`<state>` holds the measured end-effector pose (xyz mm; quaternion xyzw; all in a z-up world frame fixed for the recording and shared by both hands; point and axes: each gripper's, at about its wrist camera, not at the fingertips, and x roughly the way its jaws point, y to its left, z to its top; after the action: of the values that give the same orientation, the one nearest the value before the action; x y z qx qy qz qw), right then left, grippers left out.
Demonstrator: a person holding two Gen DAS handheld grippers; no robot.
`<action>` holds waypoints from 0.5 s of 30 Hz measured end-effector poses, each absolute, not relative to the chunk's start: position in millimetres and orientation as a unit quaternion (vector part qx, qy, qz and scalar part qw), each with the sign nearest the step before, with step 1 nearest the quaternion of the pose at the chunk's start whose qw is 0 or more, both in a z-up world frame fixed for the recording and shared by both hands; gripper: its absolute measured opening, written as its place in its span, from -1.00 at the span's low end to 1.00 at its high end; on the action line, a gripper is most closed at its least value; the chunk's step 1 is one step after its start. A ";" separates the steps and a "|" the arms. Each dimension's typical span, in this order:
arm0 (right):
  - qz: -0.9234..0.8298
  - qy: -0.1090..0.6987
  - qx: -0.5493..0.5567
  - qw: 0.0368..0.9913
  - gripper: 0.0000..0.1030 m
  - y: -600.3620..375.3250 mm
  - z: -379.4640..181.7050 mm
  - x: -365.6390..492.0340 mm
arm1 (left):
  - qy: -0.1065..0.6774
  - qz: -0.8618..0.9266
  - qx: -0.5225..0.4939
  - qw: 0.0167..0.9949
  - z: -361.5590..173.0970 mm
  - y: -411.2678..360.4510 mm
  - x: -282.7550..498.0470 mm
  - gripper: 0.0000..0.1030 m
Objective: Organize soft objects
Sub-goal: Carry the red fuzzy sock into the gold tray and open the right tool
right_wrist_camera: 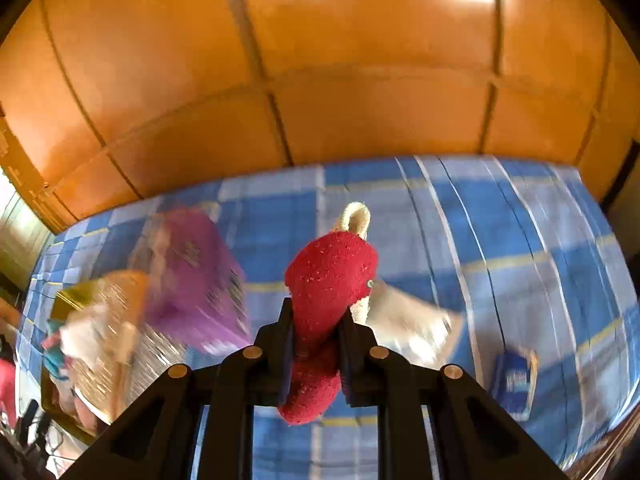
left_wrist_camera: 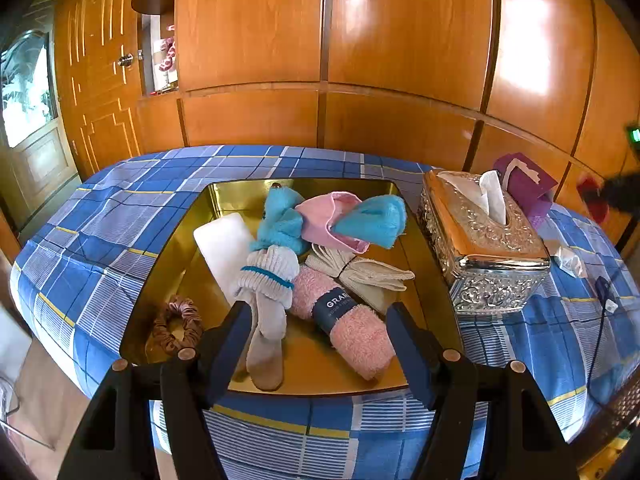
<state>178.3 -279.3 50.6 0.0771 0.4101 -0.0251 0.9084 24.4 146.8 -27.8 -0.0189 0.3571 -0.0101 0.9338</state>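
Observation:
In the left wrist view a gold tray on the blue checked bedspread holds soft things: a white sock, a rolled pink towel, a cream cloth bundle, turquoise cloths, a pink cloth, a white block and a scrunchie. My left gripper hangs open over the tray's near edge, its jaws standing on either side of the sock and towel without touching them. In the blurred right wrist view my right gripper is shut on a red fuzzy cloth, lifted above the bedspread.
An ornate silver tissue box stands right of the tray, a purple carton behind it. A crumpled tissue and a blue cord lie at the right. In the right wrist view a blue packet lies on the spread. Wooden wardrobe panels rise behind.

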 end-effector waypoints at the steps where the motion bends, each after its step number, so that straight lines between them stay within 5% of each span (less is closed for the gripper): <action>1: -0.012 0.402 0.071 0.913 -0.67 -268.3 61.6 185.2 | 0.358 -0.010 -0.018 0.934 -28.0 146.9 24.9 0.37; 15: 0.262 0.360 -0.045 0.895 -0.67 -55.5 105.3 196.6 | 0.366 0.002 -0.026 0.930 -34.0 162.6 29.6 0.36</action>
<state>196.6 -55.5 105.3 -0.0450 0.3596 0.2615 0.8946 29.6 162.6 -34.0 -0.0260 0.3657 0.0025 0.9304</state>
